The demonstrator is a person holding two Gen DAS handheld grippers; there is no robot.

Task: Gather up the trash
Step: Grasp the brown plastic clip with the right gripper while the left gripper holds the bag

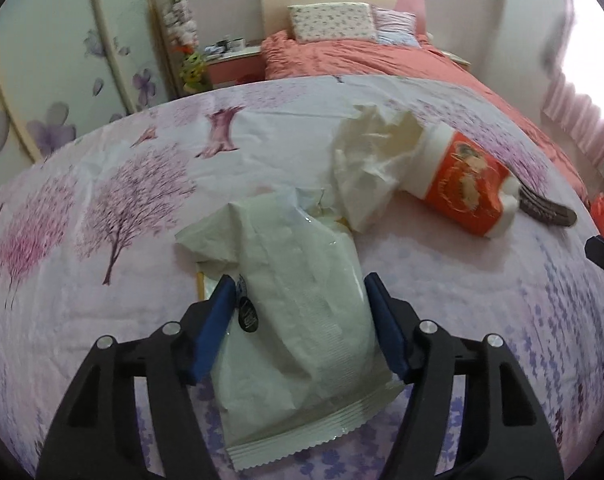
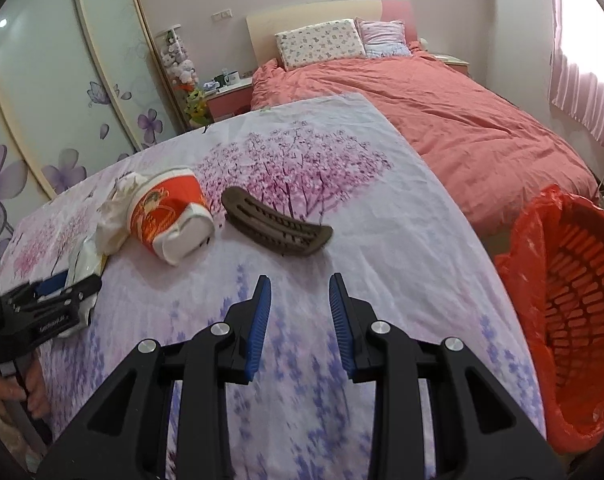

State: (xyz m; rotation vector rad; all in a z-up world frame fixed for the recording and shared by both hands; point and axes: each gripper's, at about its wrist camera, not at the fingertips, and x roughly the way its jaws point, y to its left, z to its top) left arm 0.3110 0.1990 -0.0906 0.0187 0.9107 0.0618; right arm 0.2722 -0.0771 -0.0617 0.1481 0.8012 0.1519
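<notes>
A white plastic wrapper (image 1: 302, 320) lies on the floral cloth, and my left gripper (image 1: 299, 280) is shut on it, a blue pad pressing each side. Beyond it lie a crumpled tissue (image 1: 374, 160) and a tipped red-and-white paper cup (image 1: 462, 184). In the right wrist view the cup (image 2: 169, 216) lies on its side next to a brown slotted hair clip (image 2: 277, 228). My right gripper (image 2: 299, 280) hovers just short of the clip, jaws partly apart with nothing between them. The left gripper (image 2: 57, 288) shows at the left edge with the wrapper.
An orange lattice bin (image 2: 574, 308) lined with a red bag stands at the right, below the table edge. The floral tablecloth (image 2: 382, 240) covers the table. A bed with a pink quilt (image 2: 462, 120) lies behind, wardrobe doors (image 2: 61, 80) at the left. A hand (image 2: 9, 392) holds the left gripper.
</notes>
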